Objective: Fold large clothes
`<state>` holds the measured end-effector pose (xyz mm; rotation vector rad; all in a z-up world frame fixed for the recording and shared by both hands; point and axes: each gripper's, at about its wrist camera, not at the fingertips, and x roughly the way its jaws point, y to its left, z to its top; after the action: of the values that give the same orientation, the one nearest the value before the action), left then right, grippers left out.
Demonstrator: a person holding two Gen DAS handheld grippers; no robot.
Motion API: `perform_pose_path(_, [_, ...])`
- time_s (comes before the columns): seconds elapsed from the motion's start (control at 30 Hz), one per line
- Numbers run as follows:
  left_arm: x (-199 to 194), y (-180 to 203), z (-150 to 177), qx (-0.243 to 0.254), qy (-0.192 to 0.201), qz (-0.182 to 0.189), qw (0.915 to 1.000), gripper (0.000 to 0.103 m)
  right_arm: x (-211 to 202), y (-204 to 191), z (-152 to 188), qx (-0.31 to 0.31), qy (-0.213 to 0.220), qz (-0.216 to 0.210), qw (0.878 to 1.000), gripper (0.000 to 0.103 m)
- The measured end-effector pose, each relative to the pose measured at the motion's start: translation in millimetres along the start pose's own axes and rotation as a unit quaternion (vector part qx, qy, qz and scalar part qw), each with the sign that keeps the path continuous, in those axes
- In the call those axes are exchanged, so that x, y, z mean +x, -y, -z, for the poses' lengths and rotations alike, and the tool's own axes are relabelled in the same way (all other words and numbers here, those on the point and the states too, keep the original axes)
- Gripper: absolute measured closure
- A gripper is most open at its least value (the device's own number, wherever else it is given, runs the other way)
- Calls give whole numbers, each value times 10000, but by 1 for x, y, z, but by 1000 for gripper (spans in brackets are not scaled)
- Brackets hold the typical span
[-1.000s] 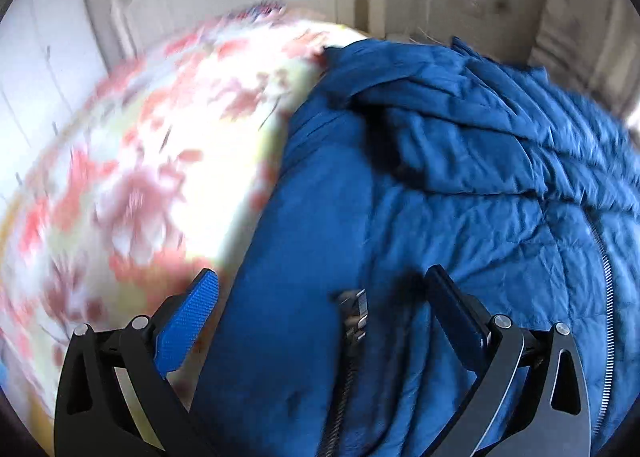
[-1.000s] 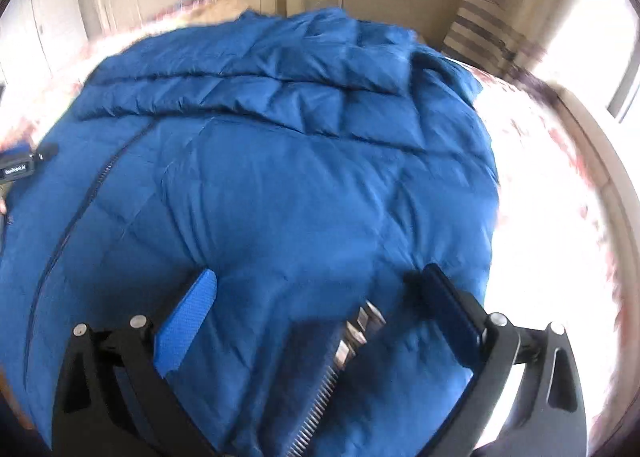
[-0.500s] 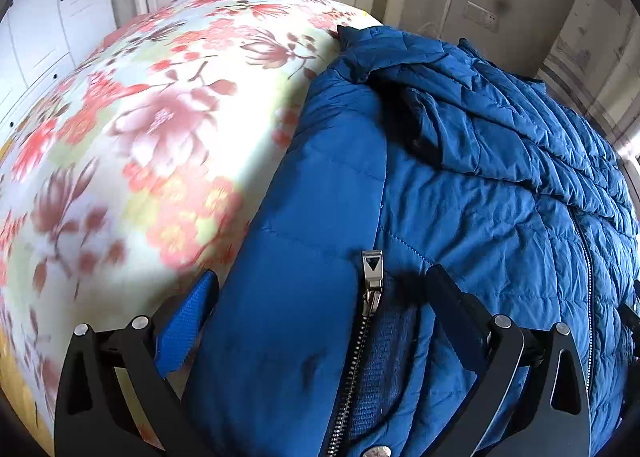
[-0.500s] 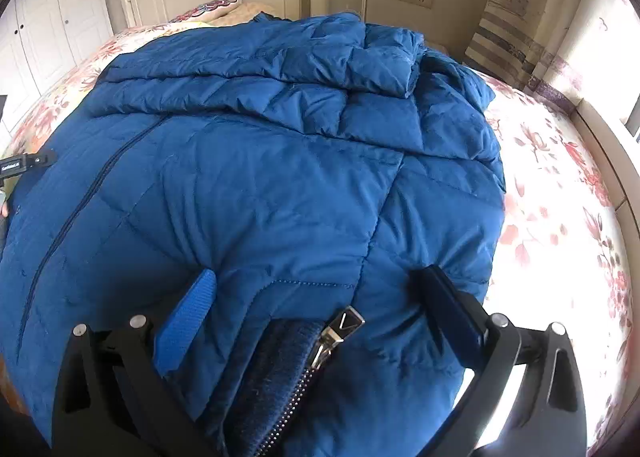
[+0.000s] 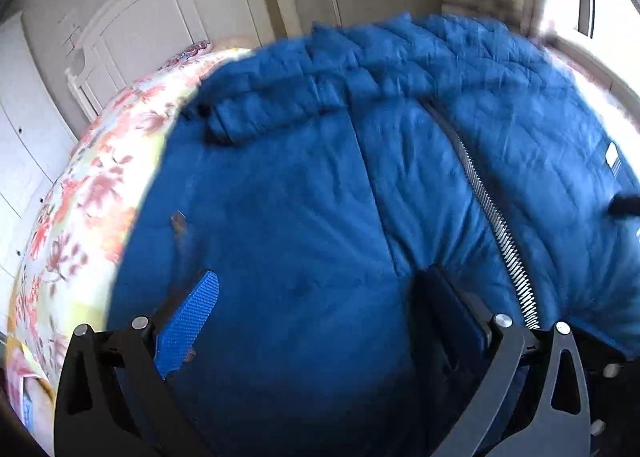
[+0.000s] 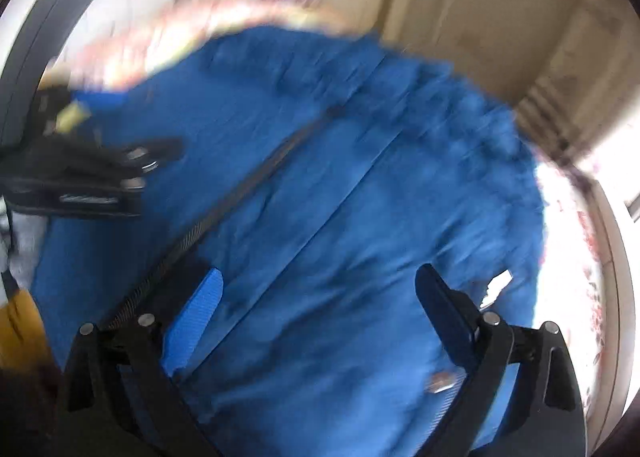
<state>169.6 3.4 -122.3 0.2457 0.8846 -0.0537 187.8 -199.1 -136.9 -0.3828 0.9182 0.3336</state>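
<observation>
Left gripper (image 5: 316, 305): fingers spread wide, nothing pinched. I've got it low over the near hem, fabric bulging up between the pads.
Right gripper (image 6: 320, 301): also wide apart and empty, riding over the other front panel. This view is heavily smeared, so fine detail is lost.
Jacket (image 5: 328, 197): big blue quilted one, lying flat on the floral bedspread (image 5: 100, 185), straight ahead of both tools and running away toward the headboard (image 5: 152, 17).
Zipper (image 5: 496, 225): silver teeth run from near me up toward the collar end. That line is the jacket's long axis, I reckon.
Key relation: in the left view the zipper passes just right of my right-hand finger; in the right view it runs just left of my left-hand finger. So it sits between my two tools, one panel under each.
Nearer tool: I can't call it, both look about level at the hem.
Next, my guess: each tool bites its own hem side, then folds along that axis.
</observation>
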Motion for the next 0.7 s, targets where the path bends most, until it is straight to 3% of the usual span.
perform_pose_path(0.13, [-1,-21,2,-359,-157,394,9985,4,7,19,18,644,145,-351,9972,3])
perform_pose_path(0.33, [-16,-60,35,-638,-41,165,9978,4,-22,49,57,970,156,-83,9951,3])
perform_pose_path(0.43, [-16,-79,53,-824,71,402,9958,4,-28,73,93,1441,272,-282,9888,3])
perform_pose_path(0.57, [-31,-72,54,-841,47,30,9964,5,-38,66,104,1506,316,9,9881,4])
perform_pose_path(0.63, [-52,-63,56,-757,329,180,9964,5,-55,56,101,1523,578,165,9865,10])
perform_pose_path(0.7, [-74,-45,60,-525,612,317,9962,5,-71,43,96,1430,980,-227,9846,10])
